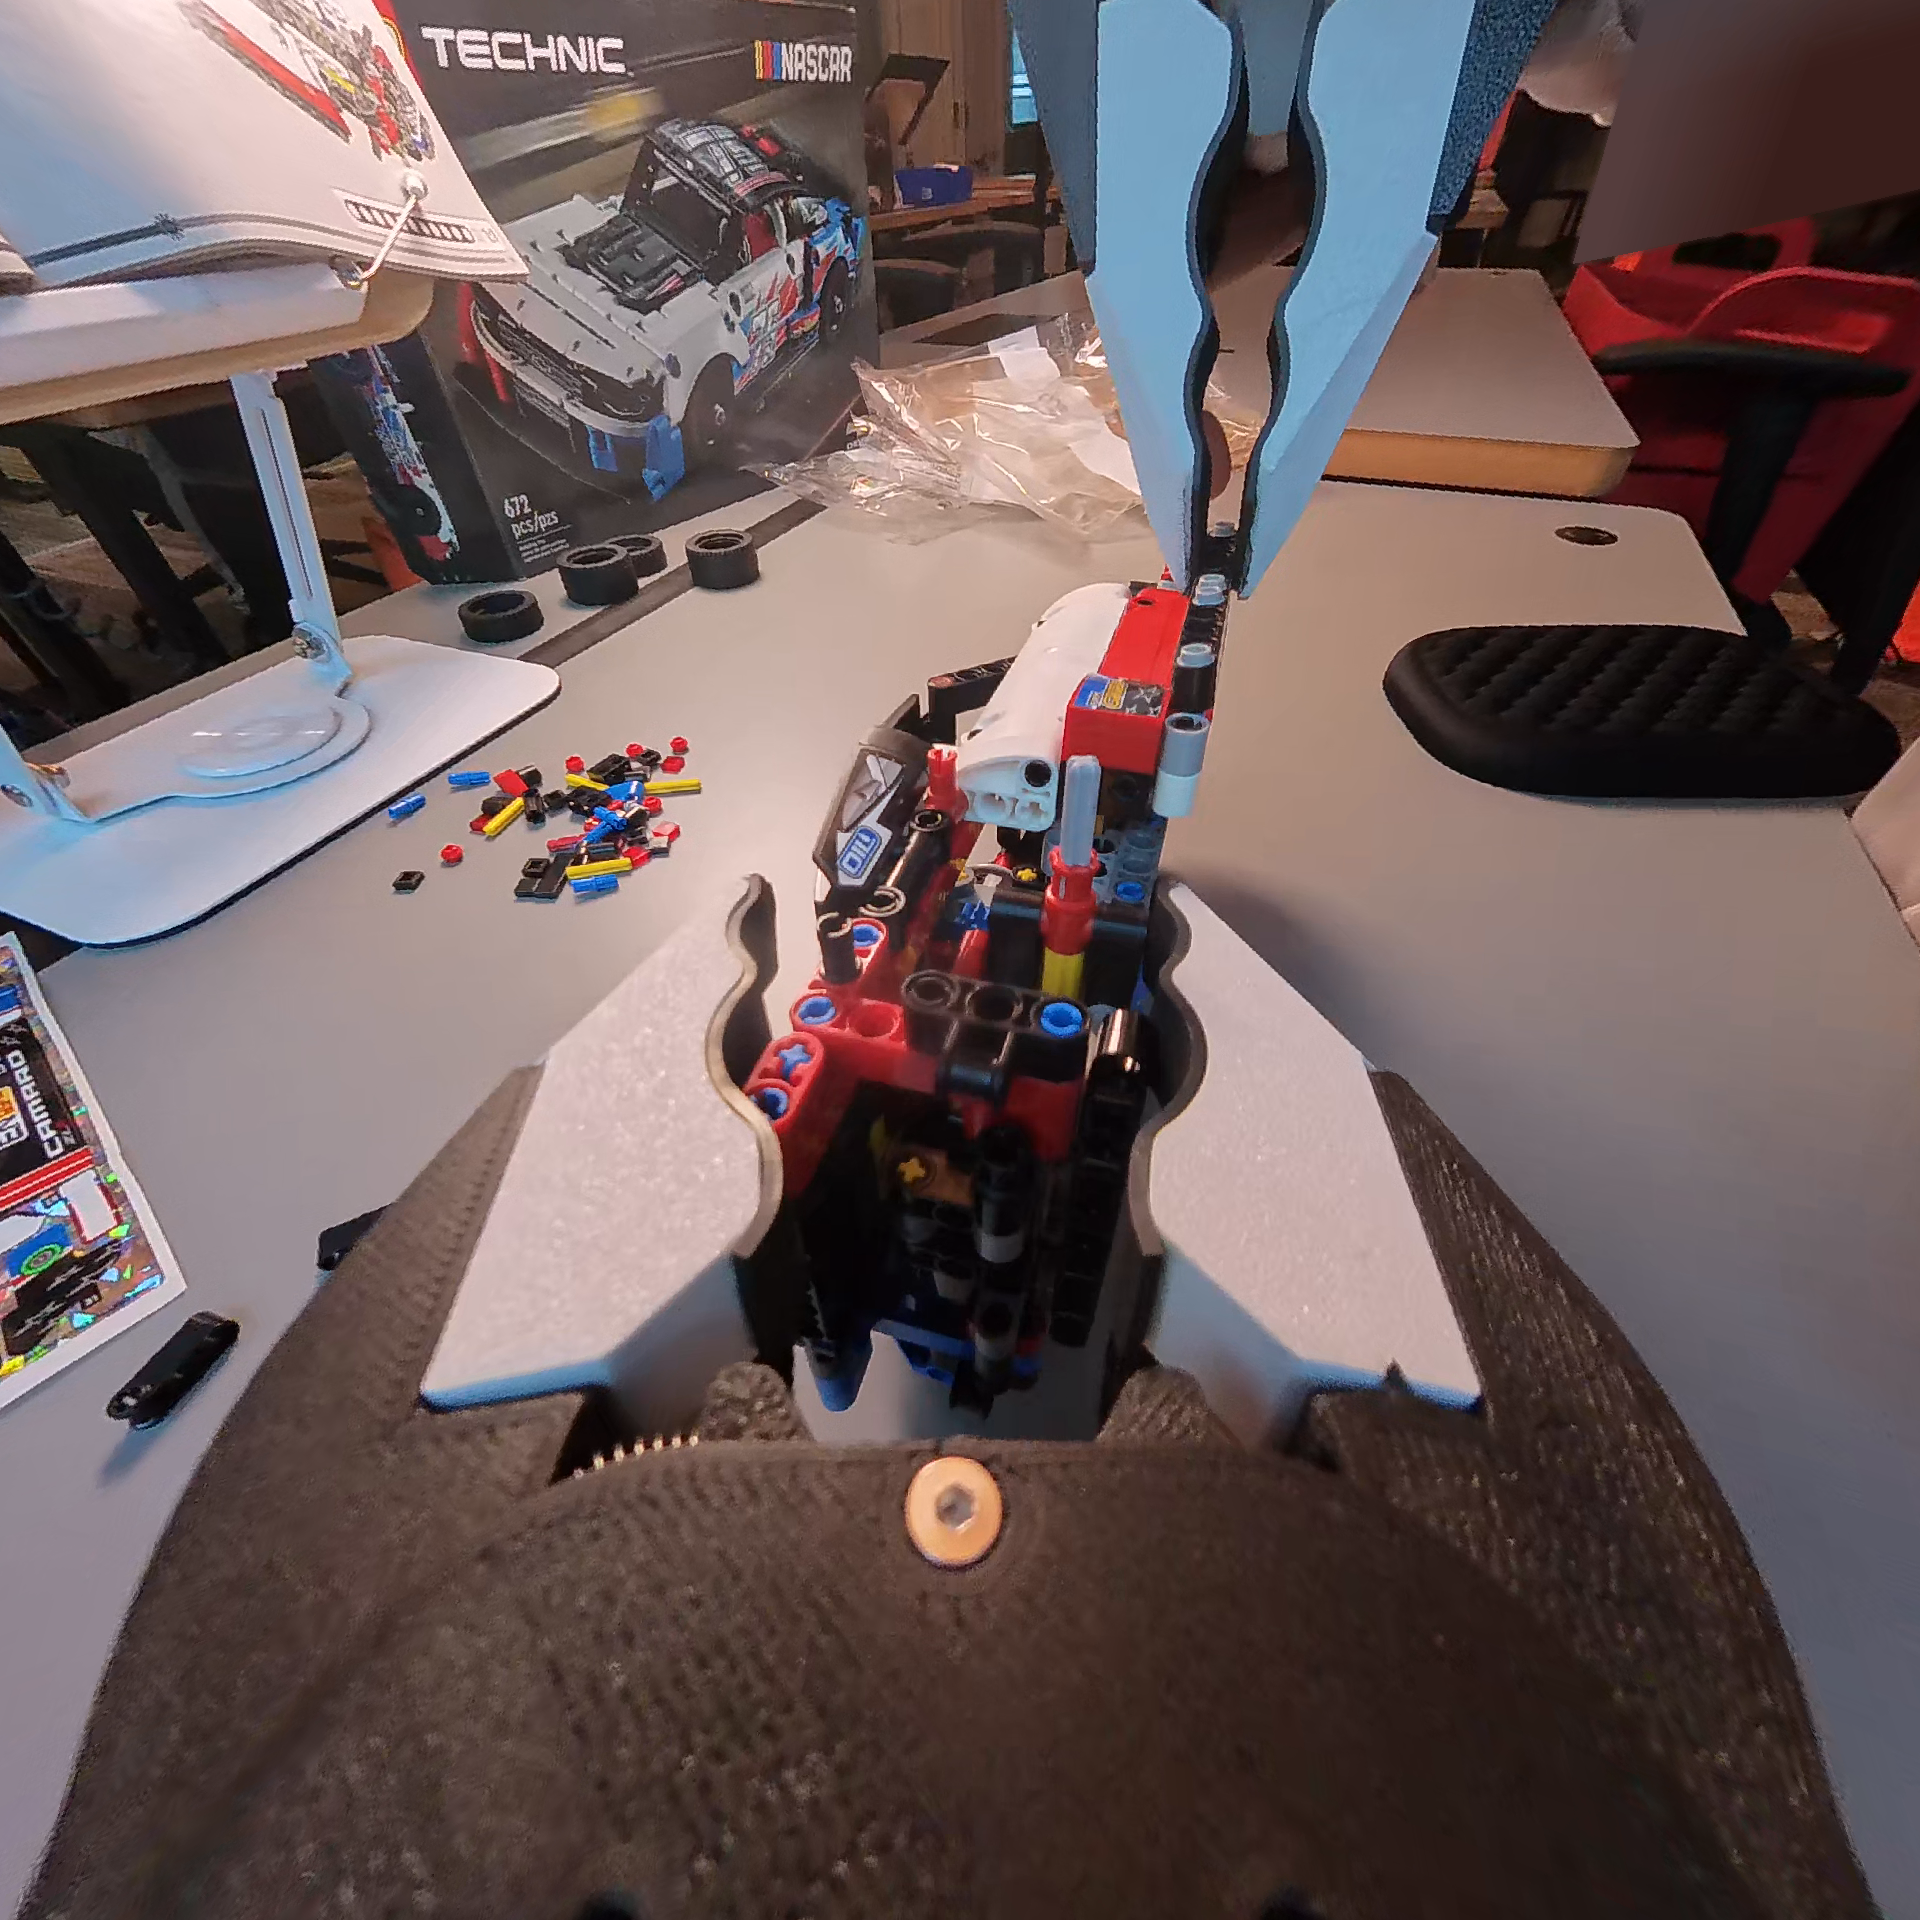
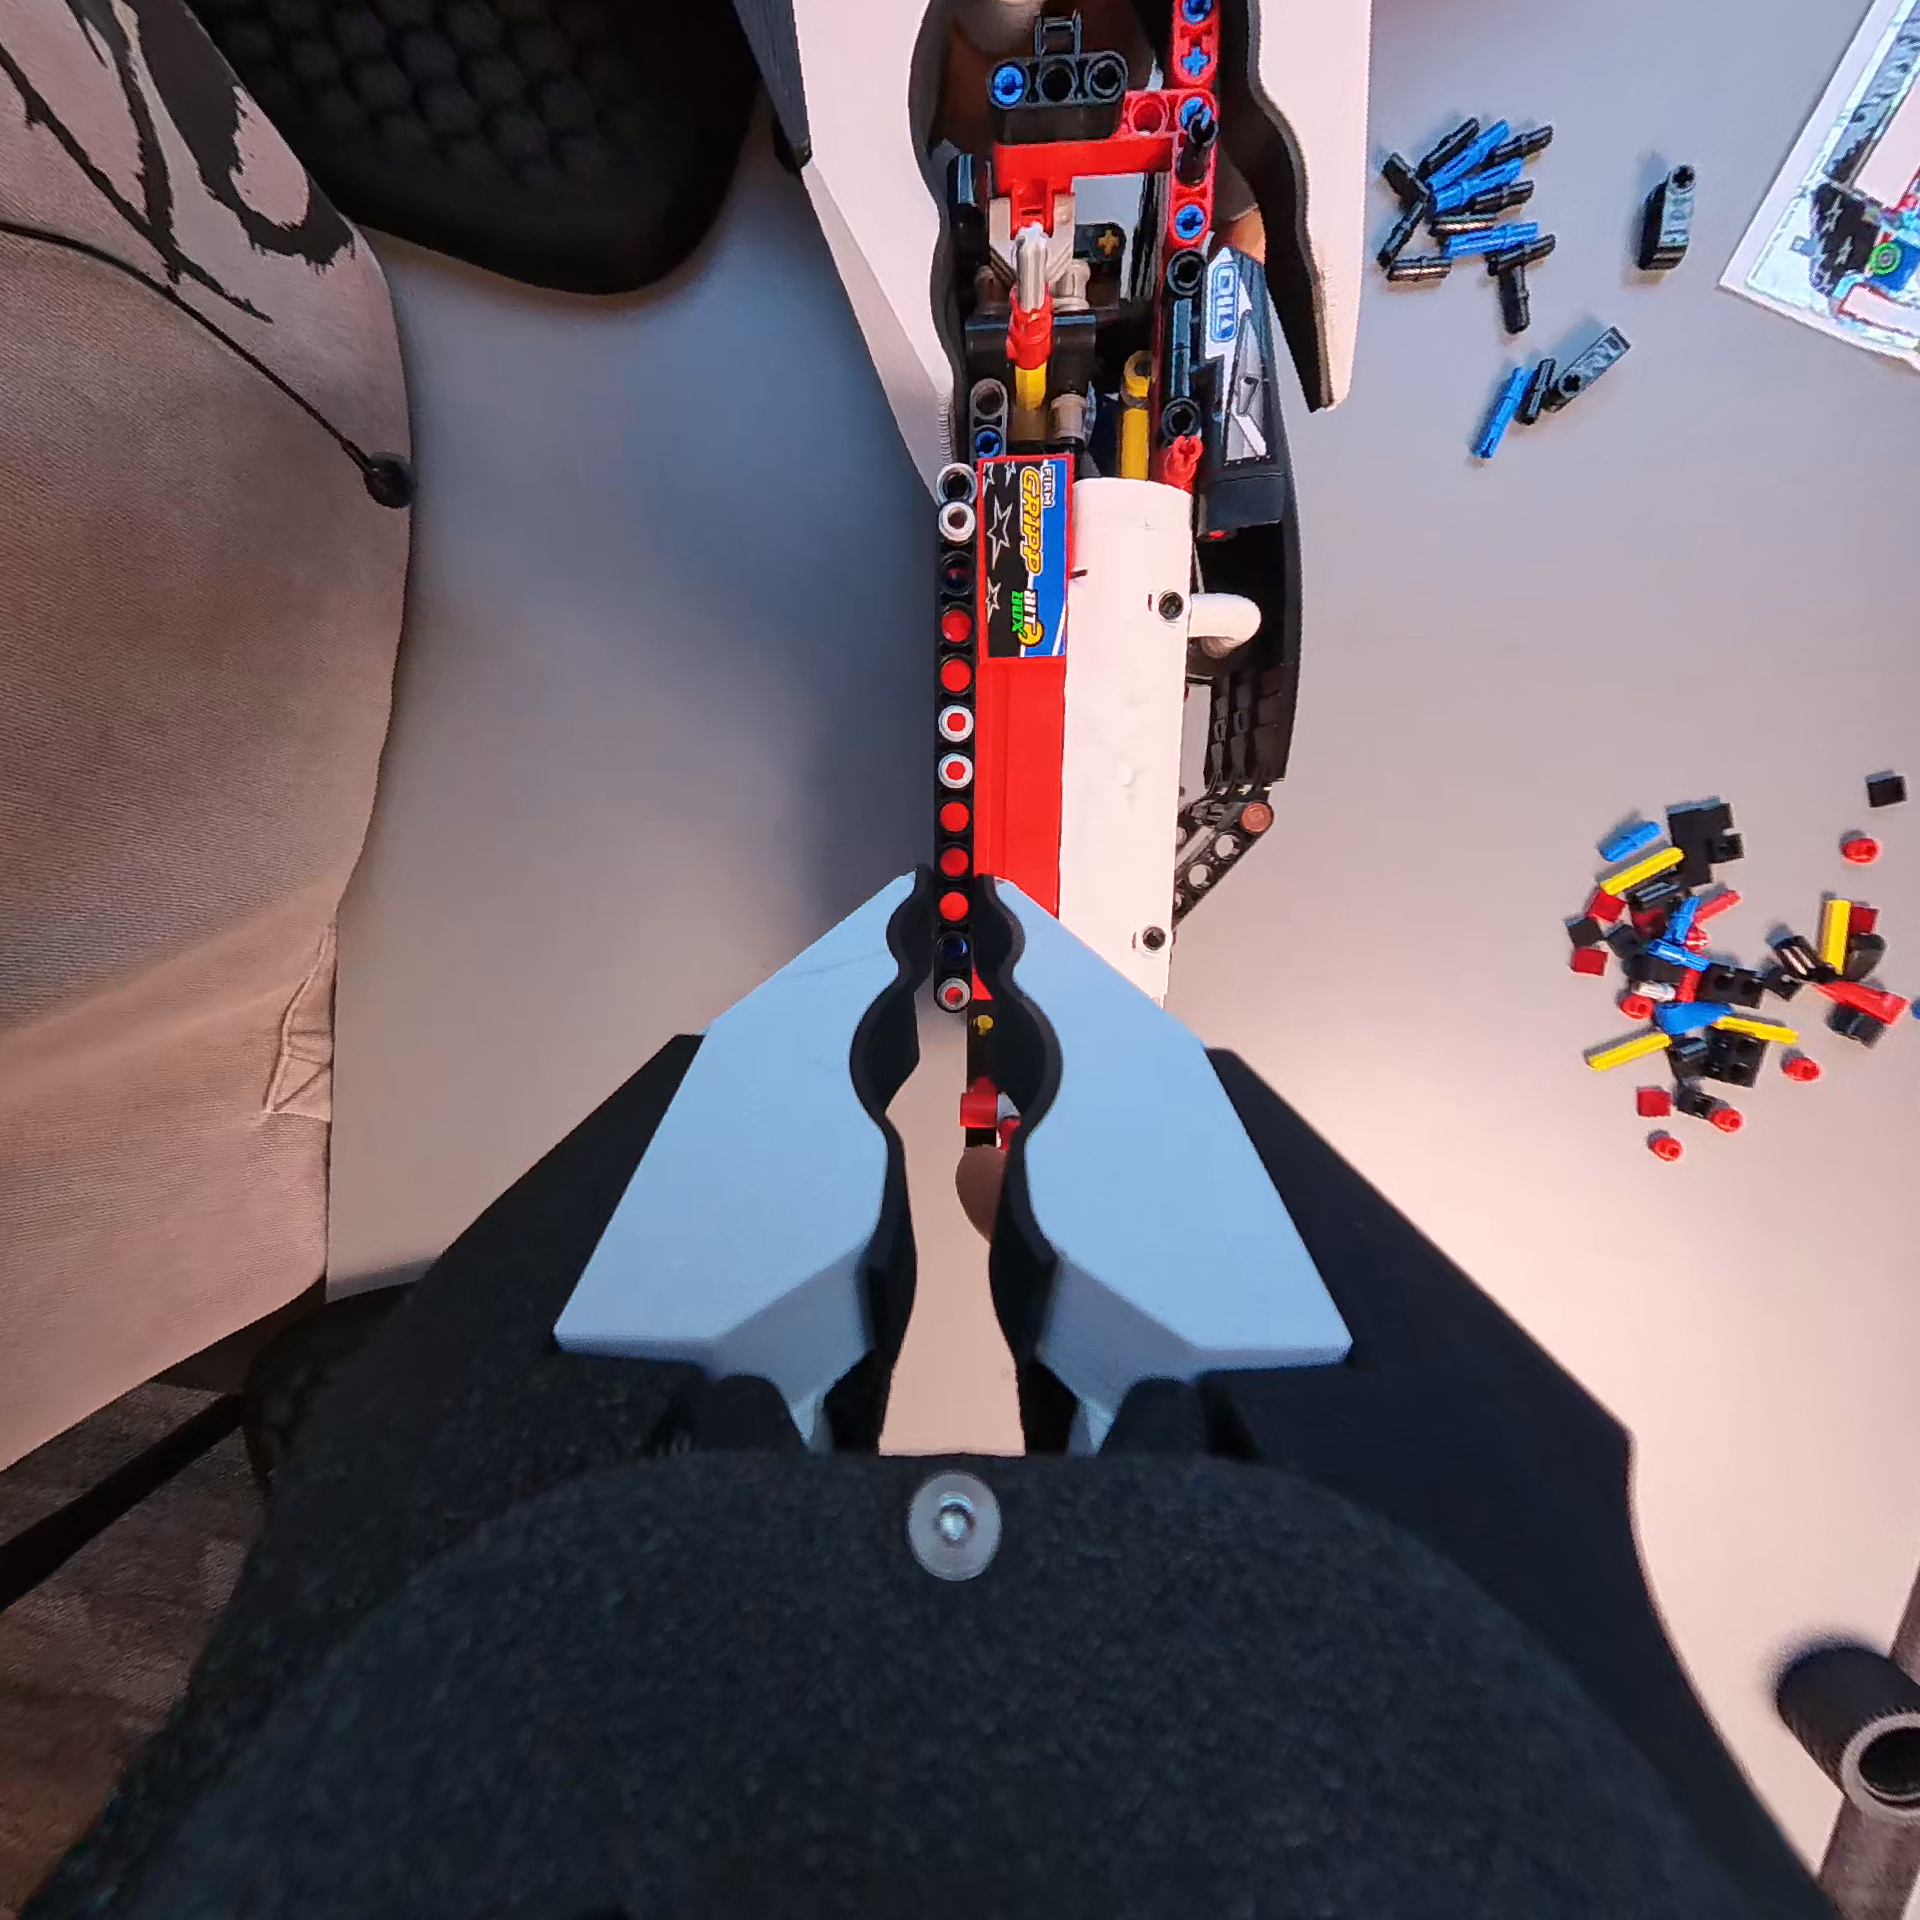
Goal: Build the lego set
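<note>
A part-built lego car (image 1: 1023,935) of red, black and white parts is held above the grey table. My left gripper (image 1: 961,935) is shut on its near end, the chassis filling the gap between the fingers. My right gripper (image 1: 1210,556) comes down from above and is shut on the far end of a long black beam (image 1: 1205,644) along the car's side. In the right wrist view the right gripper (image 2: 954,899) pinches that beam (image 2: 954,748), next to the red and white panels (image 2: 1081,727). The left gripper's fingers (image 2: 1320,208) hold the car's far end there.
A pile of small loose parts (image 1: 582,810) lies left of the car, also in the right wrist view (image 2: 1735,987). Several black tyres (image 1: 613,571), the set's box (image 1: 644,291), an instruction booklet on a white stand (image 1: 208,665), clear bags (image 1: 997,436), a sticker sheet (image 1: 62,1216) and a black pad (image 1: 1631,707) are around. The left gripper's tips are roughly 9 cm from the right gripper's.
</note>
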Motion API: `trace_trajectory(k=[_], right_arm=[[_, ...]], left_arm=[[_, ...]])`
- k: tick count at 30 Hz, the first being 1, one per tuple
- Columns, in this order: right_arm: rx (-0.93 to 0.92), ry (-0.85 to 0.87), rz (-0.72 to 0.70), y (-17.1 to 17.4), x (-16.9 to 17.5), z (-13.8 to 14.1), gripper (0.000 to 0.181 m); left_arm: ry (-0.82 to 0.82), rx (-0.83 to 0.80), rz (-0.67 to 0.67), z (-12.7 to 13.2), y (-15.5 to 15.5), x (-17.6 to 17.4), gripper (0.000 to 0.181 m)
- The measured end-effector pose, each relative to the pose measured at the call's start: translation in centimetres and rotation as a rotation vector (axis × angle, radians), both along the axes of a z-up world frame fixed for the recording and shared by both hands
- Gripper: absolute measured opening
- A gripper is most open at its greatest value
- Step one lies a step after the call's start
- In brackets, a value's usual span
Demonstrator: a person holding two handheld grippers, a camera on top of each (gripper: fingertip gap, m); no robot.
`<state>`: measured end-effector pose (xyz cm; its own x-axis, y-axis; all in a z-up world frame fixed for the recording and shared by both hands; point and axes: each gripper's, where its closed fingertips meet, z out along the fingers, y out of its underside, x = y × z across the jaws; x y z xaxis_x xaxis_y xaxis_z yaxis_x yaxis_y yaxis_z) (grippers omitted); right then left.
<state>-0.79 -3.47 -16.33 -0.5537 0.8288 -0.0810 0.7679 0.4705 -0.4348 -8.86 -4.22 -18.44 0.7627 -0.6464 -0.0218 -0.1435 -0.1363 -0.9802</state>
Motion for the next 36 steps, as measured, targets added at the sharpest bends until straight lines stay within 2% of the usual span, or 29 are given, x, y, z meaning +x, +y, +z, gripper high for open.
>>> trace_trajectory(k=[10, 18, 24, 36], right_arm=[[0.205, 0.238, 0.032, -0.08, -0.26, -0.03, 0.004], [0.080, 0.192, 0.021, -0.29, -0.09, -0.11, 0.004], [0.133, 0.195, 0.064, -0.34, -0.02, -0.09, 0.004], [0.054, 0.212, 0.001, -0.48, 0.04, -0.16, 0.004]], left_arm=[[0.020, 0.022, -0.002, 0.00, -0.25, 0.07, 0.071], [0.027, 0.035, -0.004, 0.04, -0.30, 0.18, 0.071], [0.025, 0.036, -0.006, 0.05, -0.32, 0.16, 0.071], [0.026, 0.046, -0.011, 0.11, -0.41, 0.29, 0.071]])
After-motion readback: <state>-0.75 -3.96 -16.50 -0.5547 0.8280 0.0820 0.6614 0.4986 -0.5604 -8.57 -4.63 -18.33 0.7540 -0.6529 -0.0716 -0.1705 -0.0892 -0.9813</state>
